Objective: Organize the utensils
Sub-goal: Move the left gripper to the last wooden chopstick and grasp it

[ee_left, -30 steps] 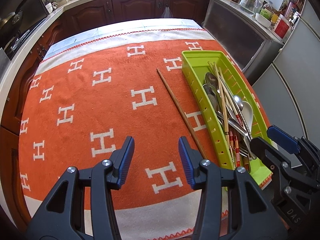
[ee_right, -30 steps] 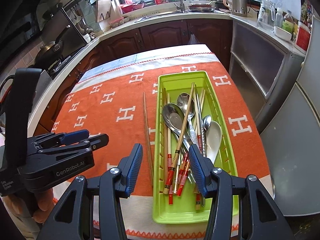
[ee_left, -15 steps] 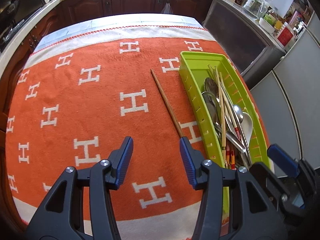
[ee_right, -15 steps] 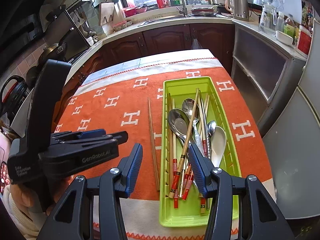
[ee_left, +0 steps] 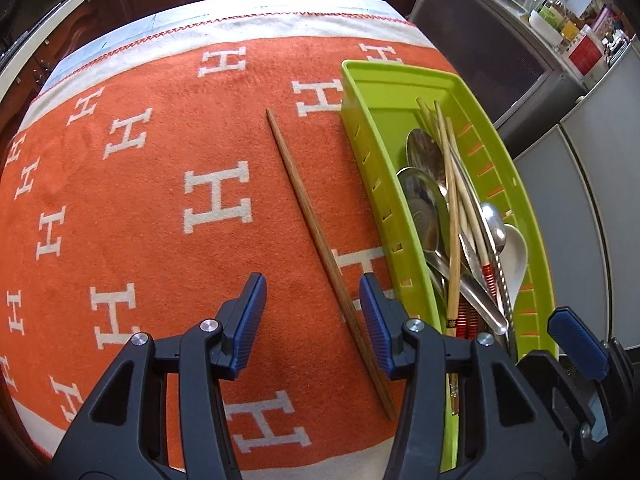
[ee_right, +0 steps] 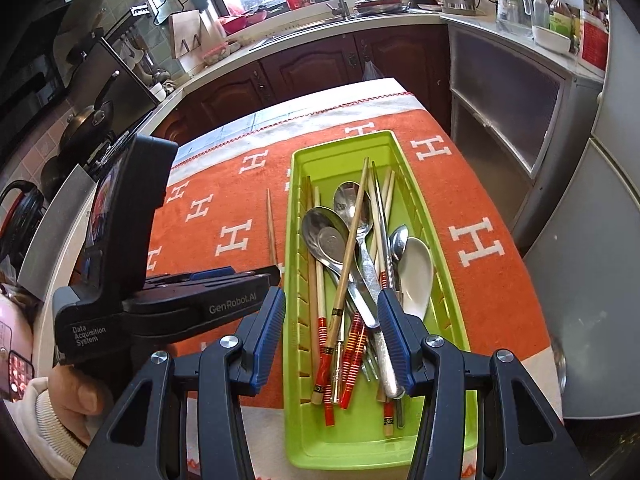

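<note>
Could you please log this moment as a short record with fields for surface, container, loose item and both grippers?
surface: orange blanket with white H pattern
container: green tray holding spoons and chopsticks
loose item: one brown chopstick on the blanket, left of the tray
left gripper: open, low over the loose chopstick's near end
right gripper: open, above the tray, nothing gripped
</note>
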`<state>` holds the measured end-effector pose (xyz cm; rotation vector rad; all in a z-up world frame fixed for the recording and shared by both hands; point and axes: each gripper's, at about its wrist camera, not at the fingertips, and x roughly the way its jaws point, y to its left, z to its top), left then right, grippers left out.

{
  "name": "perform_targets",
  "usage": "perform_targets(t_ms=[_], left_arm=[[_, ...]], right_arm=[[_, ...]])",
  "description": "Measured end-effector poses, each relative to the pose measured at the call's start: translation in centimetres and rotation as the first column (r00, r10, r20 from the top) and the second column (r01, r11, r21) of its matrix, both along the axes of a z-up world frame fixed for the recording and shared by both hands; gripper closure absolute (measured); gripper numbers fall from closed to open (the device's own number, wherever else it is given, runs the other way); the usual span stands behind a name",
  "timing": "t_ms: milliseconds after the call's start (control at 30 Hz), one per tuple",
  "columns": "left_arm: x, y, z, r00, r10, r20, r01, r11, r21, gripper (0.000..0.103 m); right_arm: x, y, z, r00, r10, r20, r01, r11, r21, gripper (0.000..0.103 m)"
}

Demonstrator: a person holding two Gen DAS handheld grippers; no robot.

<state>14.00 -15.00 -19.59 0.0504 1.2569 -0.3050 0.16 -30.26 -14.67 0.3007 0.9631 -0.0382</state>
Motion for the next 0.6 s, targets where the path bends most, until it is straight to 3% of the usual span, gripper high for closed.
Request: perform_targets(t_ms=[200,600], left_arm=[[0.4,-0.5,-1.1,1.0,0.008,-0.021,-0.007,0.999,0.051,0.058],[0.8,1.2,-1.4,0.999,0.044,0.02,-0.046,0.993,0.108,0.058]], right_arm=[[0.4,-0.6,-0.8,1.0,-0.009,-0.01,0.009,1.0,0.018,0.055],[0.5,-1.1,-1.4,1.0,-0.027,-0.011,0.028,0.999,0.034,0.055]])
